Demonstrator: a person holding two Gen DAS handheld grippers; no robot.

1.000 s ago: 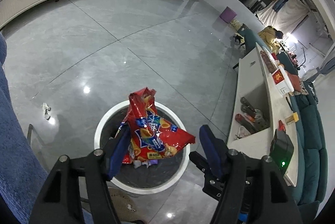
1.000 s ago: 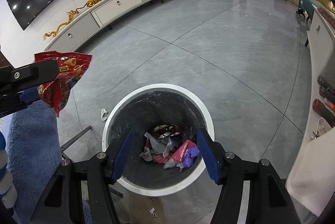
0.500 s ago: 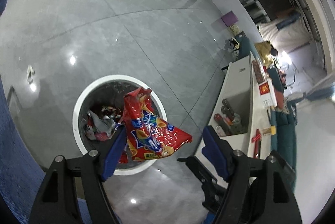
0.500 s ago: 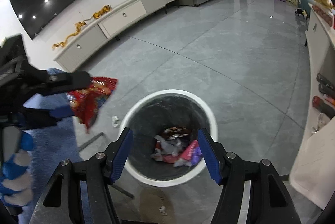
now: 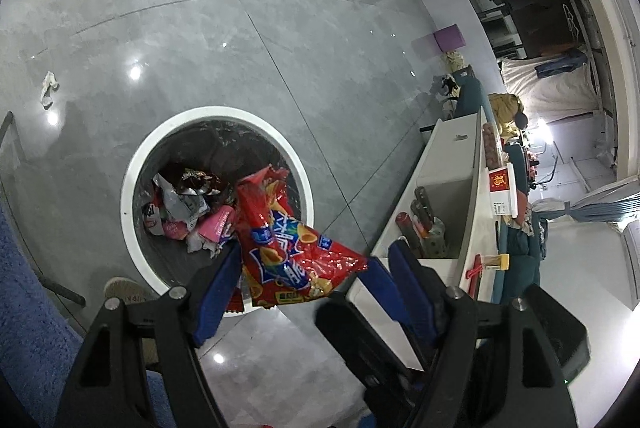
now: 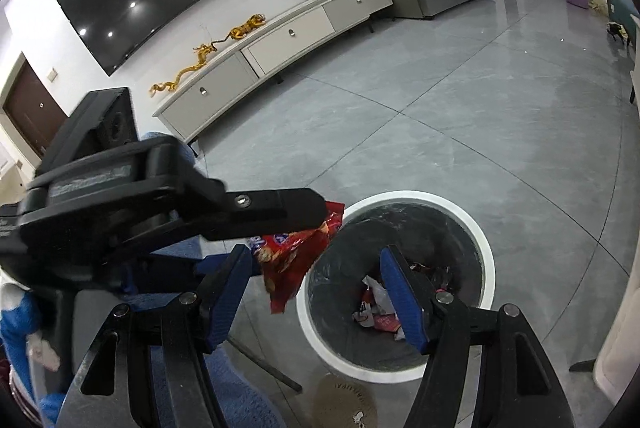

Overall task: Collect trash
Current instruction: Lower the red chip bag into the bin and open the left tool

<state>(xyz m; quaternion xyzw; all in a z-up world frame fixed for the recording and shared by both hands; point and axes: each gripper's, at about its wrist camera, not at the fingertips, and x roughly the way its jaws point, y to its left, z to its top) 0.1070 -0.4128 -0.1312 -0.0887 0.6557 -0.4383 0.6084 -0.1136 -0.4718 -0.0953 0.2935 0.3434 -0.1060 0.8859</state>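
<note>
In the left wrist view, your left gripper point(image 5: 308, 284) is letting its jaws spread, the crinkled red foil snack bag point(image 5: 288, 248) clinging to one pad above the white-rimmed round bin point(image 5: 132, 184) so it drops in. In the right wrist view, your right gripper point(image 6: 316, 292) is waiting with jaws apart and empty, clear of the bin

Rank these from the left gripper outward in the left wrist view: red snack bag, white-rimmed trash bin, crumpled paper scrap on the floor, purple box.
1. Red snack bag: between the left gripper fingers.
2. White-rimmed trash bin: just beyond, left.
3. Crumpled paper scrap: floor, far left.
4. Purple box: upper right, by the wall.
</note>
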